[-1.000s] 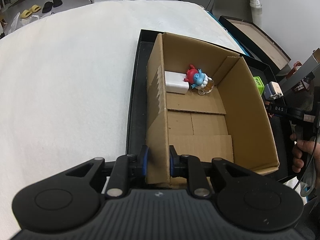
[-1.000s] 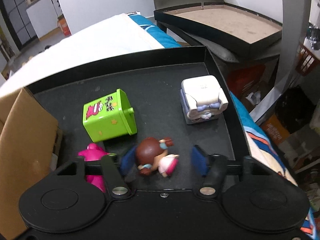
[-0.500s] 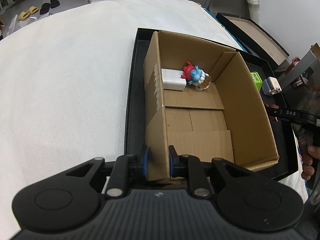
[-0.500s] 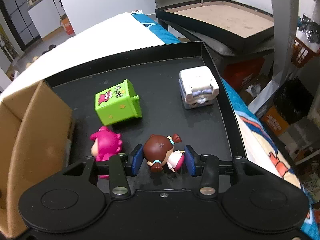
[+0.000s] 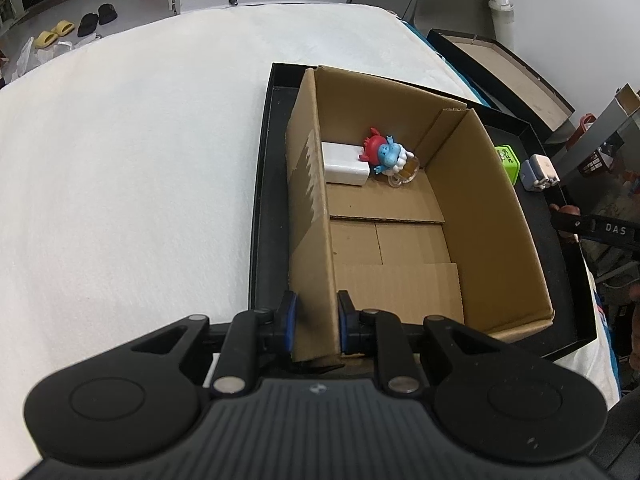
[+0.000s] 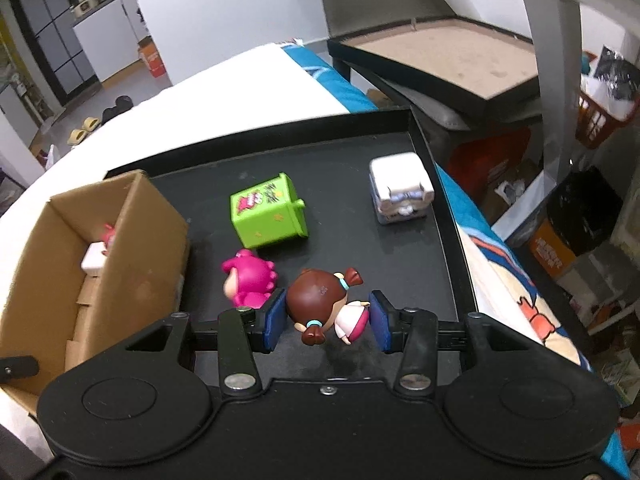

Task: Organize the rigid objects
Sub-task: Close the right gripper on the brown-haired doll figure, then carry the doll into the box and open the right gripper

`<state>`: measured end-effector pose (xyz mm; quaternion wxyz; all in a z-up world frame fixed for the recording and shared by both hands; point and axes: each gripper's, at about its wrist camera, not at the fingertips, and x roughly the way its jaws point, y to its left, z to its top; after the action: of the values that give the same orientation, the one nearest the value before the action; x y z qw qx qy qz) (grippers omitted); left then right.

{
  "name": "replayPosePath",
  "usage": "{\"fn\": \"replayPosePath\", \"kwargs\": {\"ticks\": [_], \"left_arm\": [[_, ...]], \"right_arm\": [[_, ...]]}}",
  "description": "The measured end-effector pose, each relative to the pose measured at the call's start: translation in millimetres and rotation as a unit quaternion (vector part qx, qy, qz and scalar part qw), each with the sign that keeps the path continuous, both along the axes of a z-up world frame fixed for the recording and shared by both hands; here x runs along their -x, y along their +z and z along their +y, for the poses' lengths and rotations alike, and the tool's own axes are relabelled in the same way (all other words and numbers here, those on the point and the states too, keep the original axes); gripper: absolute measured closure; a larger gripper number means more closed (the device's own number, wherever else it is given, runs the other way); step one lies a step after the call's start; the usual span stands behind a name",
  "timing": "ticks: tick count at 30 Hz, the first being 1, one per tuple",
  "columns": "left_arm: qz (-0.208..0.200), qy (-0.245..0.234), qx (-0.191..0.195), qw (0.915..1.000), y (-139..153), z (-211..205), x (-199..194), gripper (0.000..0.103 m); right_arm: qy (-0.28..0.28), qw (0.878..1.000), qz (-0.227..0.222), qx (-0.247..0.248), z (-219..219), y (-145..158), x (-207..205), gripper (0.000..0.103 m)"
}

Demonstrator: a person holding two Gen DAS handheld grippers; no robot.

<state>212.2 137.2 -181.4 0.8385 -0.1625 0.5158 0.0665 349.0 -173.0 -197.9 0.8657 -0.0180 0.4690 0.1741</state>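
Observation:
My left gripper (image 5: 316,322) is shut on the near-left wall of an open cardboard box (image 5: 312,248) that stands in a black tray (image 5: 258,216). In the box's far corner lie a white block (image 5: 344,163) and a red-and-blue figurine (image 5: 385,153). My right gripper (image 6: 326,322) is shut on a brown-haired girl doll (image 6: 324,300) and holds it above the tray floor (image 6: 344,184). On the tray behind it lie a pink figurine (image 6: 250,278), a green cube toy (image 6: 268,212) and a white cube toy (image 6: 400,188). The box (image 6: 132,232) stands to the left.
The tray sits on a white-covered surface (image 5: 132,160). A second black tray (image 6: 448,64) with a brown floor stands beyond at the right. A red basket (image 6: 604,116) and clutter lie off the right edge. Shoes (image 5: 76,26) lie on the floor far back.
My right gripper closed on the girl doll and lifted it up and back from the tray. My left gripper kept its hold on the box wall.

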Motion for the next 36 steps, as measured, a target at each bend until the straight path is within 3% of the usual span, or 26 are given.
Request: {"fn": "replayPosePath", "kwargs": {"ticks": [12,22,36], "left_arm": [[-0.003,0.013,0.029,0.9995,-1,11,3,0.084],[-0.008,0.011,0.035,0.9993,-3,13,4,0.084],[-0.011,0.009,0.040,0.9991,-4,15,6,0.083]], "right_arm": [[0.027,0.999,-0.023,0.019,23,31,7,0.059],[0.039,0.998,-0.019,0.036,41,50,10,0.059],[0.089,0.994,-0.047,0.046,88,81,16,0.059]]}}
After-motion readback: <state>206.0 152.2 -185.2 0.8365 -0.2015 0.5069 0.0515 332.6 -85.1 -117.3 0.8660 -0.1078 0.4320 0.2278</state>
